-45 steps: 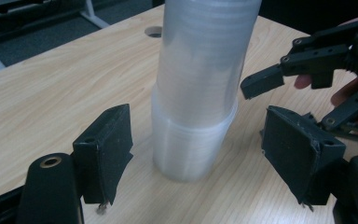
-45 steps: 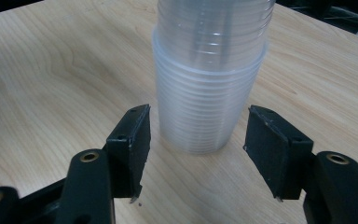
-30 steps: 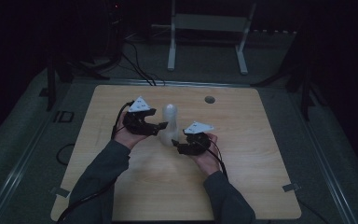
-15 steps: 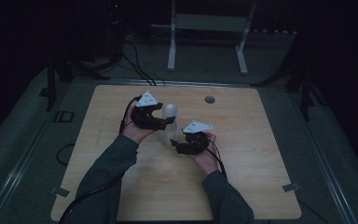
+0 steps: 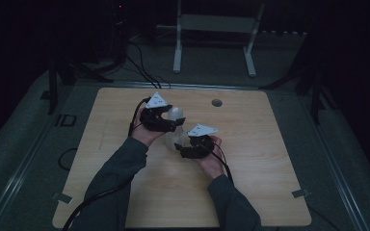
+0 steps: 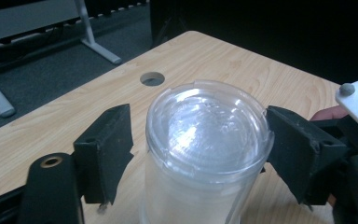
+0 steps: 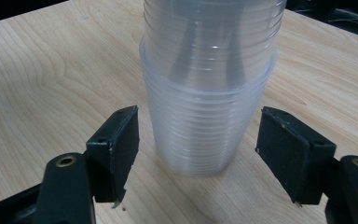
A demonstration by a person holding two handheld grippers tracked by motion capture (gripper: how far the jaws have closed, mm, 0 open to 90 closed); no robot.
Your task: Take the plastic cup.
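Clear ribbed plastic cups [image 7: 208,88] stand stacked upside down, bases upward.

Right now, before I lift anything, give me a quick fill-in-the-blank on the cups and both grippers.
1. The stack of clear plastic cups stands ____ side down on the wooden table.
2. The right gripper straddles the stack's ____ end.
3. The left gripper straddles its ____ end.

Missing: open; lower; upper
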